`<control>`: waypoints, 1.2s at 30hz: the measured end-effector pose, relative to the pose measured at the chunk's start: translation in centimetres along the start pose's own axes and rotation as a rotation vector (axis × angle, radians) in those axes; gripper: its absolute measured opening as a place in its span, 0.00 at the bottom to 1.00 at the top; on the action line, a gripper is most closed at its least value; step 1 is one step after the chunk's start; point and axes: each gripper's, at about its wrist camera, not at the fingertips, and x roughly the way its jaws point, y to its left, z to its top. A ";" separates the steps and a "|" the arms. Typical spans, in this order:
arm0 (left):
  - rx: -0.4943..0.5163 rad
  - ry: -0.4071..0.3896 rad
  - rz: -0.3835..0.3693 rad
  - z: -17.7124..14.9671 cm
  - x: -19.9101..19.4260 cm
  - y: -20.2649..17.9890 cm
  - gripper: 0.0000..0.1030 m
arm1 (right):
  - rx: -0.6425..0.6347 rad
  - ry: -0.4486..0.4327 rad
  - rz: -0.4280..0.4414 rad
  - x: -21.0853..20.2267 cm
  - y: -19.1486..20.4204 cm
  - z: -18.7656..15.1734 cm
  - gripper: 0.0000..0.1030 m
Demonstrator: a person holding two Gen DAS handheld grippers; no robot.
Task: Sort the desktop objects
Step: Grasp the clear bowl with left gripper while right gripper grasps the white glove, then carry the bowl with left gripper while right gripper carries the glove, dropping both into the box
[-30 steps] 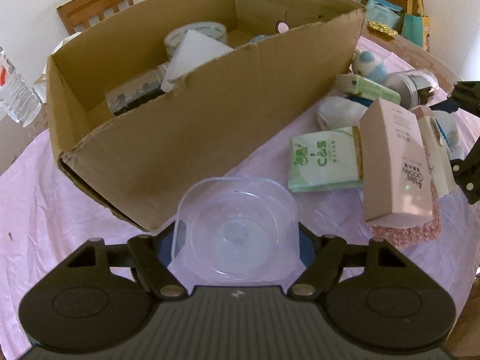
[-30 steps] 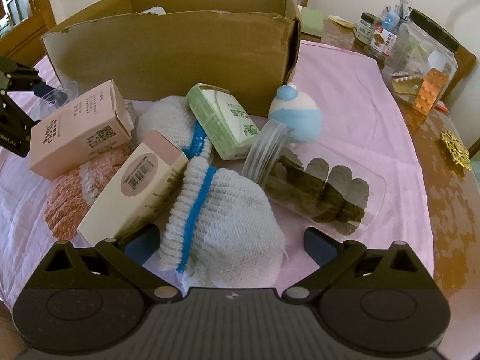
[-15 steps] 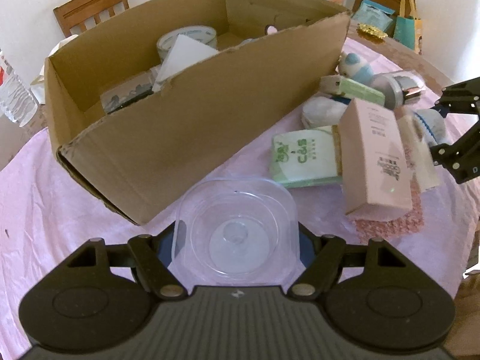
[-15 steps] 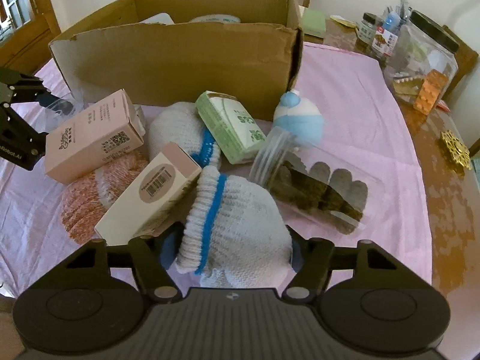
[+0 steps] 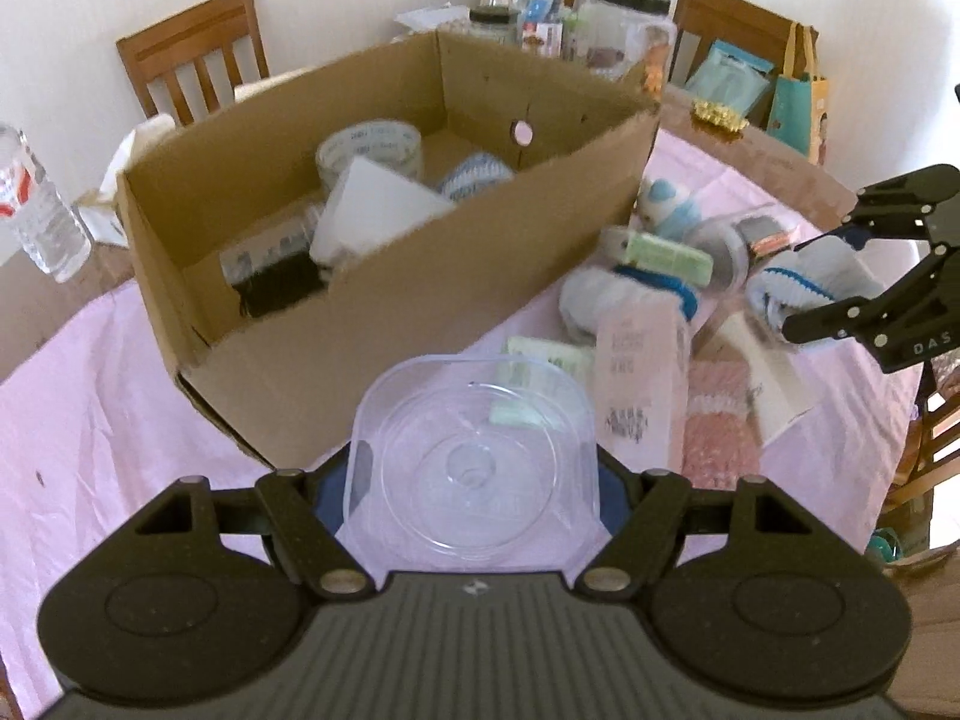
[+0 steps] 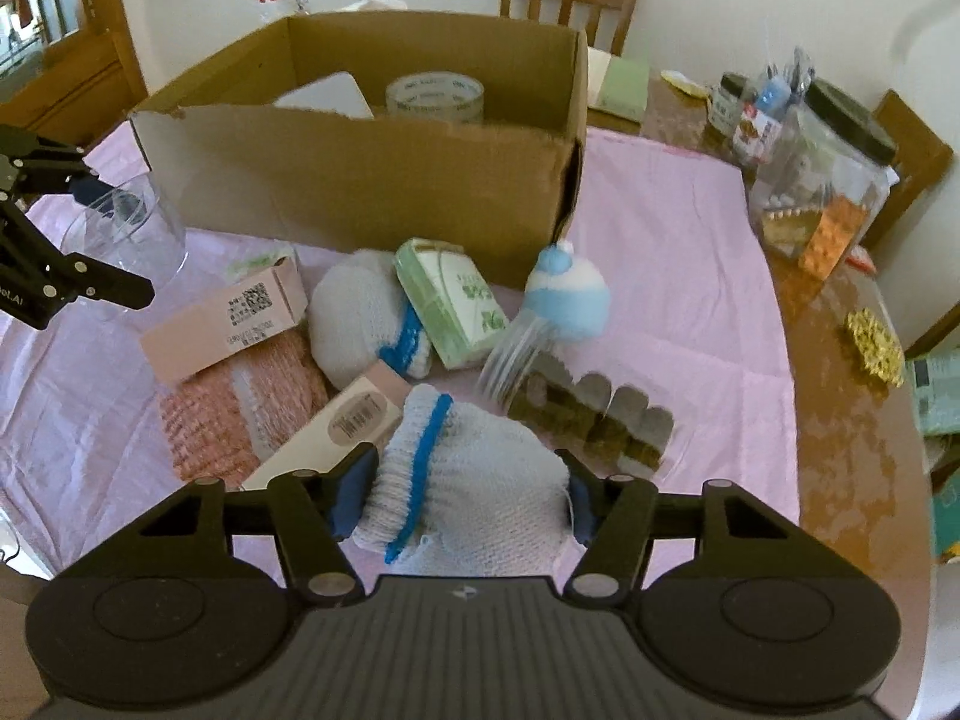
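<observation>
Sorting partly done: tape roll (image 5: 369,147), few items in cardboard box (image 5: 384,324) at 12 o'clock; left gripper (image 5: 474,480) clamps clear container (image 5: 474,456); right gripper (image 6: 465,489) squeezes knit glove (image 6: 474,480); pile (image 6: 360,330) at 11 o'clock remains.

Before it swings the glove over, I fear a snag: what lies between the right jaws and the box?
Right wrist view: second glove, green packet and pink carton before the cardboard box.

Pink-clothed table (image 6: 678,228) under cardboard box (image 6: 360,192), scattered packets.
</observation>
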 end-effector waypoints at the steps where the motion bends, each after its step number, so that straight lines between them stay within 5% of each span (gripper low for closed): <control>1: -0.001 -0.004 0.001 0.3 -0.3 -0.1 0.73 | -0.009 -0.005 -0.001 -0.3 0.0 0.2 0.65; 19: 0.003 -0.142 0.039 6.5 -3.7 1.5 0.73 | -0.163 -0.168 -0.008 -4.2 0.3 7.0 0.65; 36: -0.034 -0.163 0.117 9.1 -2.9 5.6 0.74 | -0.227 -0.279 -0.010 -2.9 0.5 14.9 0.65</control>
